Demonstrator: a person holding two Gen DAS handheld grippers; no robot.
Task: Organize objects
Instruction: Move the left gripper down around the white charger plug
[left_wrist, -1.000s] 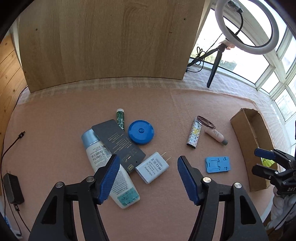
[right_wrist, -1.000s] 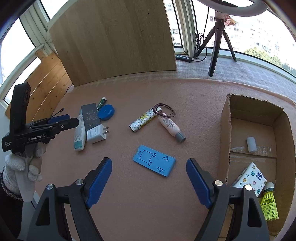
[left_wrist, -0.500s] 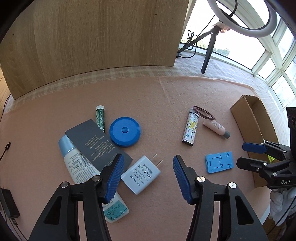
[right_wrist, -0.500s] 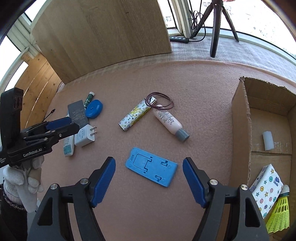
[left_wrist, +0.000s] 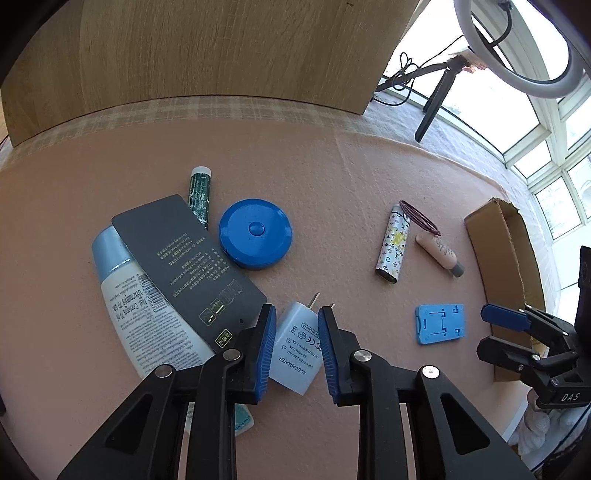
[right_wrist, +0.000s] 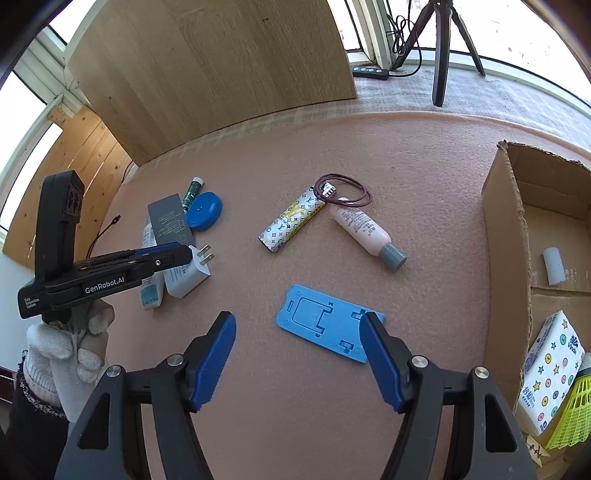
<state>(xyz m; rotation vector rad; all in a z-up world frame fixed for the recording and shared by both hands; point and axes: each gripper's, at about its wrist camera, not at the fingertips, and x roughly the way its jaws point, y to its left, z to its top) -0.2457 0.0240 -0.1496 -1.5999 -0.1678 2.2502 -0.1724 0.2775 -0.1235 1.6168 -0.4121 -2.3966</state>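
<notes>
My left gripper (left_wrist: 296, 330) has its two blue pads against the sides of a white power adapter (left_wrist: 297, 350) lying on the pink mat; it also shows in the right wrist view (right_wrist: 184, 273). My right gripper (right_wrist: 299, 354) is open, low over a flat blue phone stand (right_wrist: 325, 321), which sits between its fingers; the stand also shows in the left wrist view (left_wrist: 439, 324). An open cardboard box (right_wrist: 502, 236) stands at the right.
Beside the adapter lie a dark card (left_wrist: 184, 258), a white tube (left_wrist: 136, 314), a blue round case (left_wrist: 255, 233) and a green stick (left_wrist: 199, 195). Mid-mat lie a patterned lighter (right_wrist: 291, 219), a hair tie (right_wrist: 345, 190) and a pink bottle (right_wrist: 364, 230). The box holds tissues (right_wrist: 550, 373) and a shuttlecock (right_wrist: 572, 413).
My left gripper has come down over the adapter and its jaws have narrowed onto it. My right gripper has moved lower and closer to the blue phone stand, staying open.
</notes>
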